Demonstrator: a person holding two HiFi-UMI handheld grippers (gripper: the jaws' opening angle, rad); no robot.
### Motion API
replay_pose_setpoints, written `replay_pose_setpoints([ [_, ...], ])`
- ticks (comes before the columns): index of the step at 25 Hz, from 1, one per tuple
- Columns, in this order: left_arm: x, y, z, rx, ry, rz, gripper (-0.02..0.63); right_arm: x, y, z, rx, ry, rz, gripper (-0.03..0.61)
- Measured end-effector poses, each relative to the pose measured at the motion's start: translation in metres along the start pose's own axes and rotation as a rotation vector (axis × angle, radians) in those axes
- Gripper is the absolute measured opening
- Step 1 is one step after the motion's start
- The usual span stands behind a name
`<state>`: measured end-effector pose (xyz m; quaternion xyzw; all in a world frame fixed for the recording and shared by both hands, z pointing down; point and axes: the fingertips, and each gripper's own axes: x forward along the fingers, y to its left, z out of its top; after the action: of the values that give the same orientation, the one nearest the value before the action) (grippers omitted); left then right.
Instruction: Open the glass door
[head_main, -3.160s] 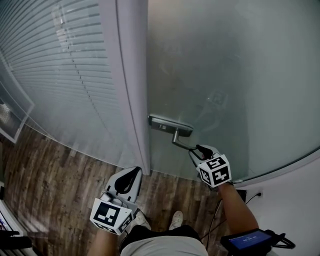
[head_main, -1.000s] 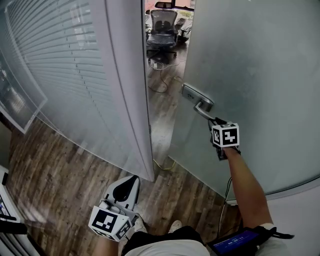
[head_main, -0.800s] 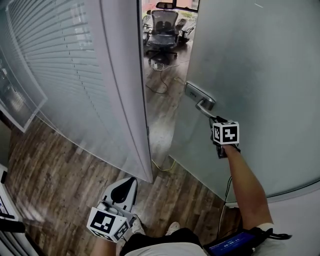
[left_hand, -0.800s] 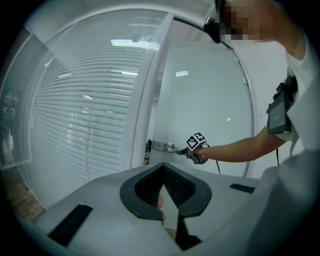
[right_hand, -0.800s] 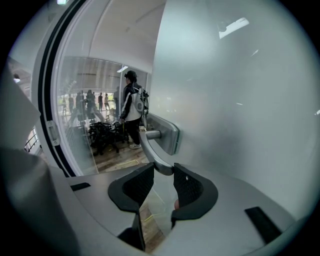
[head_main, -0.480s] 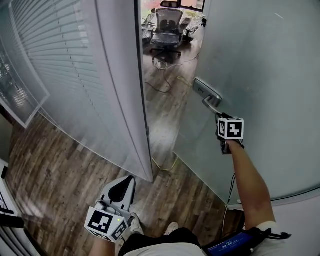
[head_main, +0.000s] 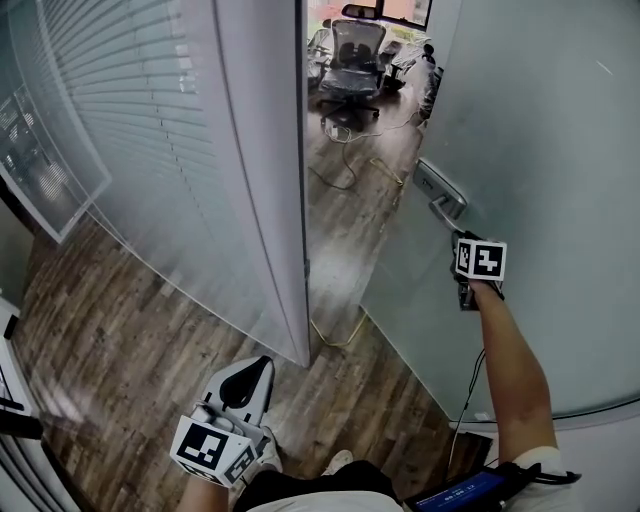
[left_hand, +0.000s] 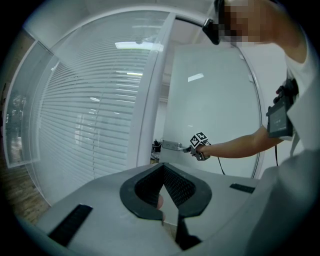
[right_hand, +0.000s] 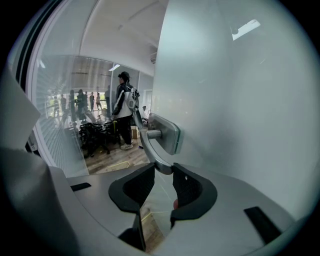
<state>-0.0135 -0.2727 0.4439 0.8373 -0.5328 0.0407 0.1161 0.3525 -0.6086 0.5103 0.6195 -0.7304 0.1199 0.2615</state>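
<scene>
The frosted glass door (head_main: 540, 130) stands swung open at the right. Its metal lever handle (head_main: 443, 205) sticks out from a plate on the door's edge. My right gripper (head_main: 460, 238) is at the handle's free end, arm stretched out. In the right gripper view the lever handle (right_hand: 152, 150) curves down between the two pads, and my right gripper (right_hand: 163, 172) pinches its tip. My left gripper (head_main: 252, 372) hangs low near my body, far from the door. In the left gripper view my left gripper (left_hand: 164, 167) is shut, its tips meeting with nothing between them.
A fixed glass panel with blinds (head_main: 140, 130) and a white door post (head_main: 265, 180) stand to the left of the gap. Beyond the gap are an office chair (head_main: 355, 55) and a cable (head_main: 345, 335) on the wood floor. A person (right_hand: 124, 107) stands in the far room.
The door has swung further open and the gap beside the post is wider. My right gripper has gone right with the handle. The left gripper has hardly moved.
</scene>
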Motion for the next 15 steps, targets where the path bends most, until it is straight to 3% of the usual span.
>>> replay_pose_setpoints([
  [5, 0.006, 0.006, 0.017, -0.008, 0.011, 0.003, -0.002, 0.006, -0.012, 0.023, -0.062, -0.009, -0.044, 0.12],
  [10, 0.0, 0.008, 0.012, -0.006, 0.003, -0.01, -0.002, -0.015, -0.015, 0.036, -0.079, -0.113, -0.057, 0.123],
  [15, -0.006, 0.008, 0.011, 0.003, -0.018, -0.049, -0.002, -0.072, 0.0, 0.056, -0.091, -0.247, -0.065, 0.123],
])
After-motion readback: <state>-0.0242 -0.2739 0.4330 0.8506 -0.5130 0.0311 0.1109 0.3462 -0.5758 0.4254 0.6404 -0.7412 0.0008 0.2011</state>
